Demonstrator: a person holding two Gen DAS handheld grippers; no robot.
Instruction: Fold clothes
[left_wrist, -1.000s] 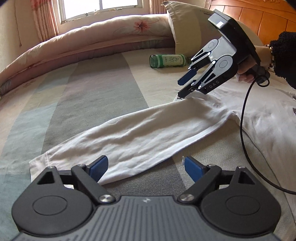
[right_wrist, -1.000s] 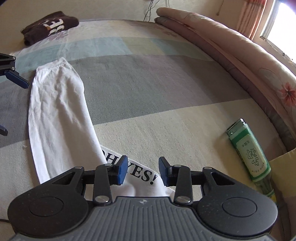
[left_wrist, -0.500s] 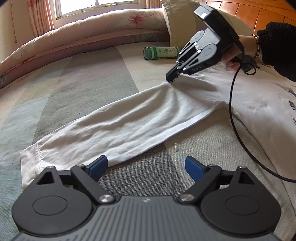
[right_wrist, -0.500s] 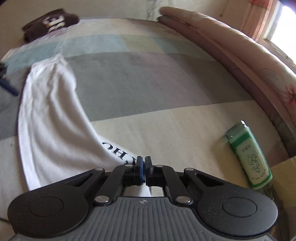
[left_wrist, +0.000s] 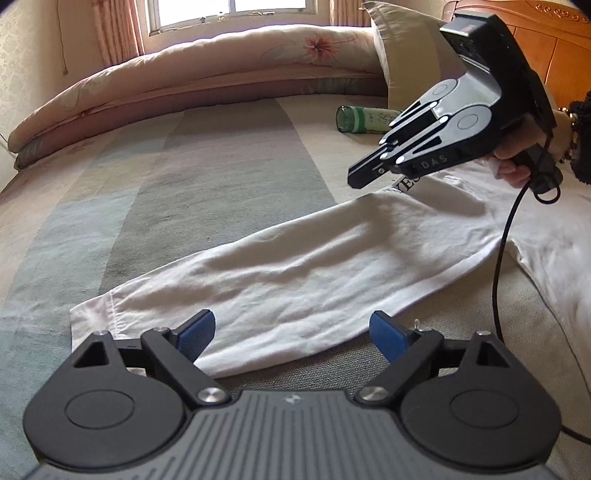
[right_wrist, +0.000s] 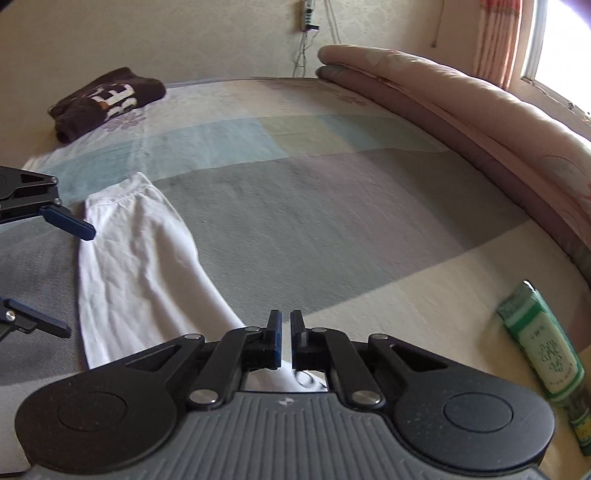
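white long-sleeved shirt (left_wrist: 332, 269), spread flat on striped bed cover (left_wrist: 221, 166), sleeve stretched toward the cuff; left gripper (left_wrist: 291, 332), jaws released wide over sleeve near the cuff; right gripper (right_wrist: 283, 338), jaws clenched, whether they pinch cloth cannot be told; green bottle (right_wrist: 543, 347) lying well apart.

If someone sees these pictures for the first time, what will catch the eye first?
First the long white sleeve of a shirt, stretched across the striped bed cover. Above its upper end hangs the right hand-held gripper, jaws shut; the left hand-held gripper stands open over the cuff end. A green bottle lies near the pillow.
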